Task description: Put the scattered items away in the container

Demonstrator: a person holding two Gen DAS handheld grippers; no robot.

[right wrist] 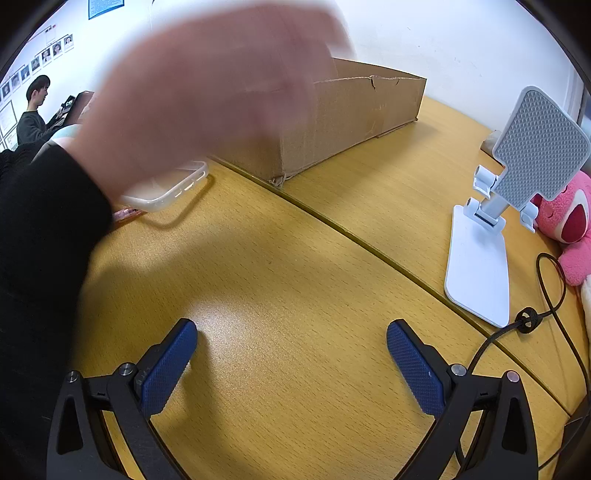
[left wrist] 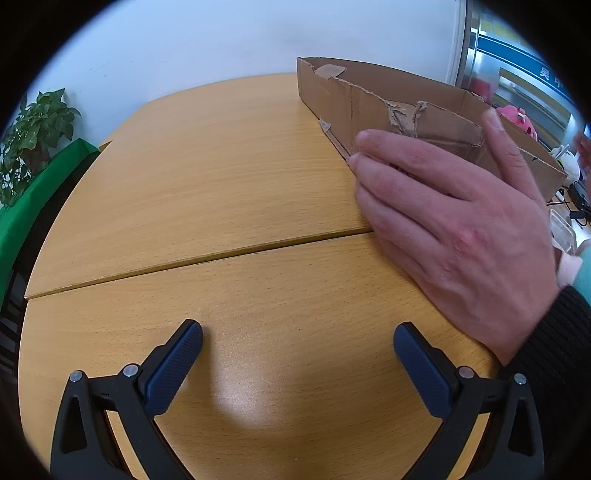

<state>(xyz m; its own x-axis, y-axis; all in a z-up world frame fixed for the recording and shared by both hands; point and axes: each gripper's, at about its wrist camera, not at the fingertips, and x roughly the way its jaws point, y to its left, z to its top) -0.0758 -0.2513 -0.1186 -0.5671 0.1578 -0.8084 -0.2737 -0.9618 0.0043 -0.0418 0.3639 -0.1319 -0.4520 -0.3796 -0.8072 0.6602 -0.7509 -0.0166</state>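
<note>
You are in an office. At 10 o'clock in your right wrist view a seated colleague (right wrist: 34,117) works at a desk, beneath a row of staff portrait photos (right wrist: 37,61) pinned to the white wall, with a blue notice (right wrist: 105,7) at 11 o'clock. Your worktop is 2 beech-laminate desks (right wrist: 295,295) pushed together. At 9 o'clock in your left wrist view stands a potted plant (left wrist: 35,136); at 2 o'clock a glass partition carries a blue signage band (left wrist: 517,55).
</note>
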